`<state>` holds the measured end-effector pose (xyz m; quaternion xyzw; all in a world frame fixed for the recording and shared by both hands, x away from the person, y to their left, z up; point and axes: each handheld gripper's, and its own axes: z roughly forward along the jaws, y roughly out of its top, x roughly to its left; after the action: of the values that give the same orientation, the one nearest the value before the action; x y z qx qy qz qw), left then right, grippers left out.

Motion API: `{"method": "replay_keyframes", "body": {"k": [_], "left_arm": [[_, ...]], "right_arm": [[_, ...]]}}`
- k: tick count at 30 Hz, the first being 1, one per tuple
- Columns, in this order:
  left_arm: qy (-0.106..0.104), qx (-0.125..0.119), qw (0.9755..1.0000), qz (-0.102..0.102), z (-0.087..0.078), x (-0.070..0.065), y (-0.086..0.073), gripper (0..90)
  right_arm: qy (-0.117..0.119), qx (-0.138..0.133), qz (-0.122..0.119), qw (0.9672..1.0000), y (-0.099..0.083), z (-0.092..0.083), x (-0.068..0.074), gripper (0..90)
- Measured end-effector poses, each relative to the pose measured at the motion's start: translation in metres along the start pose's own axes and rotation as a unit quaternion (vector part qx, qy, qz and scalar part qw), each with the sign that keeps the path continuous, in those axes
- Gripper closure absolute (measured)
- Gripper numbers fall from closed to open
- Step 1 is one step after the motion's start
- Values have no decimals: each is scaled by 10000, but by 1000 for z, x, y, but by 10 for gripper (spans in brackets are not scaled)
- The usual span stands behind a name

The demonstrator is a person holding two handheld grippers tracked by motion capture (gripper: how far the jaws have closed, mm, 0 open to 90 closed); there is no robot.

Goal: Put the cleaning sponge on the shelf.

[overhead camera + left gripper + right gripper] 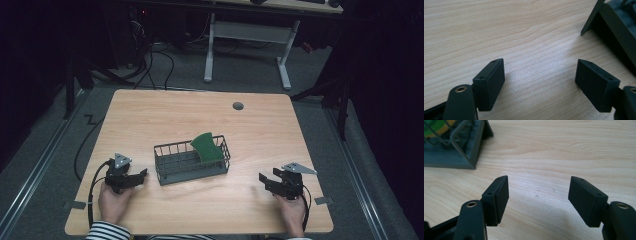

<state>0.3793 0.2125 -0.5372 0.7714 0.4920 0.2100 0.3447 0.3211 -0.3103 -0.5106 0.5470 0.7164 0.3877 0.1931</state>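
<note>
Both tongs, left [141, 175] and right [263, 180], are resting released on the desk [260, 130]; approaching the basket [192, 161] at twelve o'clock squarely is advisable.

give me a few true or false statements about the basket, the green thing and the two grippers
1. The green sponge sits inside the wire basket, toward its right end. True.
2. The left gripper is clamped on the basket's rim. False: its jaws stand open over bare table, apart from the basket.
3. The right gripper has nothing between its jaws. True.
4. The basket lies tipped on its side. False: it stands upright near the middle of the table.
5. Both grippers rest to the same side of the basket. False: one is at its left, the other at its right.
</note>
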Motion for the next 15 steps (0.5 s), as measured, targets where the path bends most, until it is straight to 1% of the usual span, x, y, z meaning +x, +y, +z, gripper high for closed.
{"method": "replay_keyframes", "body": {"k": [2,5,10,12,15], "left_arm": [[1,0,10000,-2,0,0,0,242],[1,0,10000,-3,0,0,0,243],[5,-1,10000,-7,0,0,0,244],[9,-1,10000,-9,0,0,0,245],[11,-1,10000,-11,0,0,0,246]], "right_arm": [[-60,30,-35,10000,-2,3,1,329],[-192,67,-173,9996,-3,5,3,329],[-291,157,-250,9991,-7,10,4,329],[-328,197,-226,9990,-9,13,4,327],[-447,302,-301,9981,-12,18,3,319]]}}
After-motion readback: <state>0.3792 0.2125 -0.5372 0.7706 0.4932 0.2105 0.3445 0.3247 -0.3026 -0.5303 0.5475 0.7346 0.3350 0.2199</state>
